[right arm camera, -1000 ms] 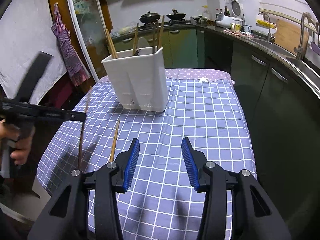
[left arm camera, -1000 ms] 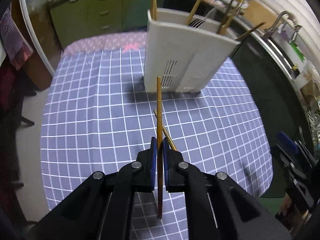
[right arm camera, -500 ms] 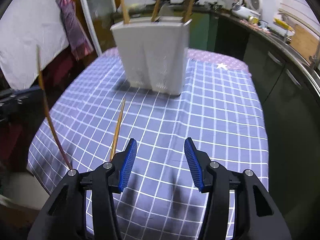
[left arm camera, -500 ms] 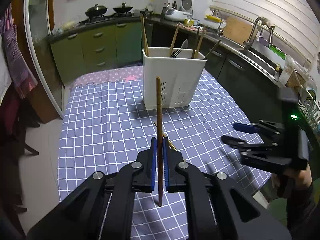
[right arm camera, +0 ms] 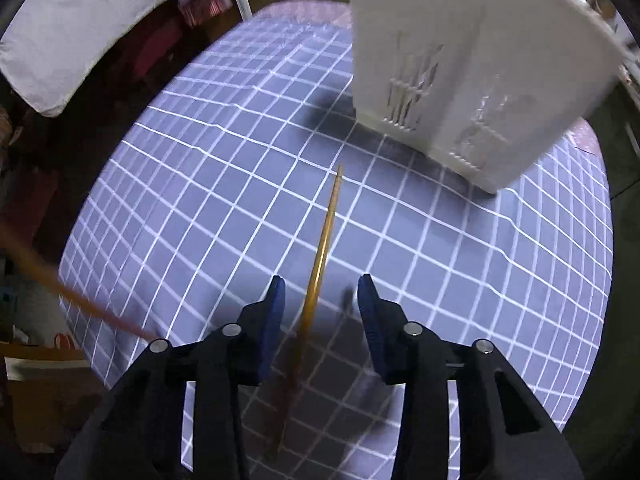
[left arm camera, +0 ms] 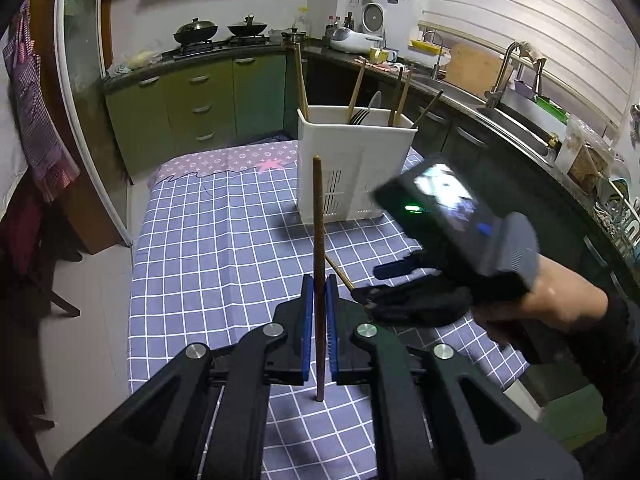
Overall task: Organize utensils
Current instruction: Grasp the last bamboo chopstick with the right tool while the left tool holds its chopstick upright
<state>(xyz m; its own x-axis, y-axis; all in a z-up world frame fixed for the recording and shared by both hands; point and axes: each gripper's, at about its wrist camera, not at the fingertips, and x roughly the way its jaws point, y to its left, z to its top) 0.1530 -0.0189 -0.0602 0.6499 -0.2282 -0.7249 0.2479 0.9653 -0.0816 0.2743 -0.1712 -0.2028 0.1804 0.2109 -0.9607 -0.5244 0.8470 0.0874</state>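
Blue pads of the left hand-held gripper (left arm camera: 317, 320) are clamped on a dark chopstick (left arm camera: 318, 240), held upright above the desk (left arm camera: 208, 240). Right hand-held gripper (right arm camera: 320, 304) points steeply down, jaws apart and just closing in, with a light chopstick (right arm camera: 326, 240) lying flat on the checked cloth between them; pads not yet pressing it. Judgement: step in hand is picking up this second stick. Doing it well means centring the stick between the pads, dropping until the tips meet the cloth, then pinching across the shaft, not along it. The stick is thin and likely to roll, so squeeze slowly. White utensil holder (left arm camera: 354, 168) stands just beyond the stick's far tip, already holding chopsticks and cutlery. Open cloth lies left and right of the stick; desk edge is near behind the right hand-held gripper. Both hand-held grippers work close together, so clash risk on lift.
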